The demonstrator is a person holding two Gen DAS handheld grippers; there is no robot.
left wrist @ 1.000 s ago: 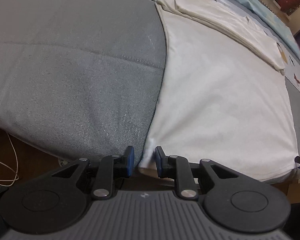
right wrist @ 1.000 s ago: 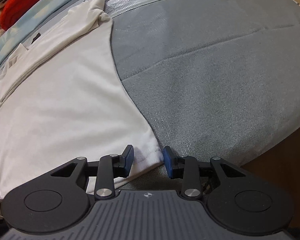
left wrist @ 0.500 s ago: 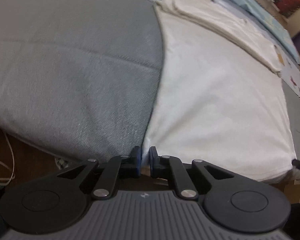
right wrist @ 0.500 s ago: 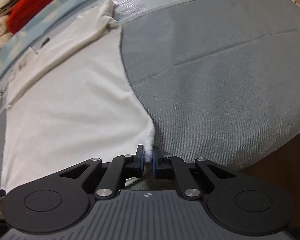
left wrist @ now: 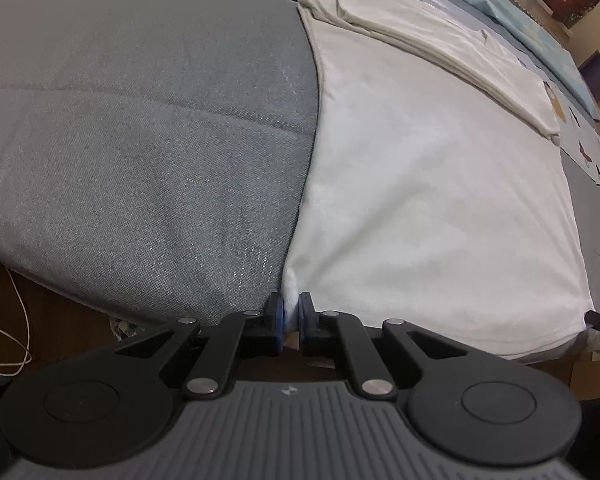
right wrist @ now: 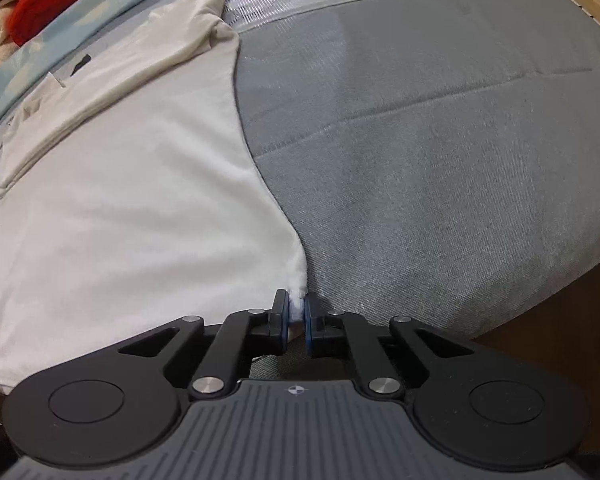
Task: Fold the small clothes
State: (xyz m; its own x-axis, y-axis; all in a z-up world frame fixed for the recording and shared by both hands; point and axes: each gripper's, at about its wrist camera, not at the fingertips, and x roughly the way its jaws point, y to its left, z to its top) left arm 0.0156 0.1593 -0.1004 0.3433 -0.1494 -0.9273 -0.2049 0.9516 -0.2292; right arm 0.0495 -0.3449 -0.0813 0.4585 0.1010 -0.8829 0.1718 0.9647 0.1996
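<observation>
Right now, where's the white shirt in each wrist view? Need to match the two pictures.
Left wrist: white shirt fills the right half, its near left corner pinched in the left gripper.
Right wrist: white shirt fills the left half, its near right corner pinched in the right gripper.
Shared landmark: the folded cream garment along the shirt's far edge.

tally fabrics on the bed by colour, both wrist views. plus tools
White: 1, shirt, a near corner pinched in each tool
Grey: 1, bed cover
Red: 1, bundle at the far edge
Light blue: 1, sheet behind the shirt
Tools: 2, left tool, right tool
Total: 6
</observation>
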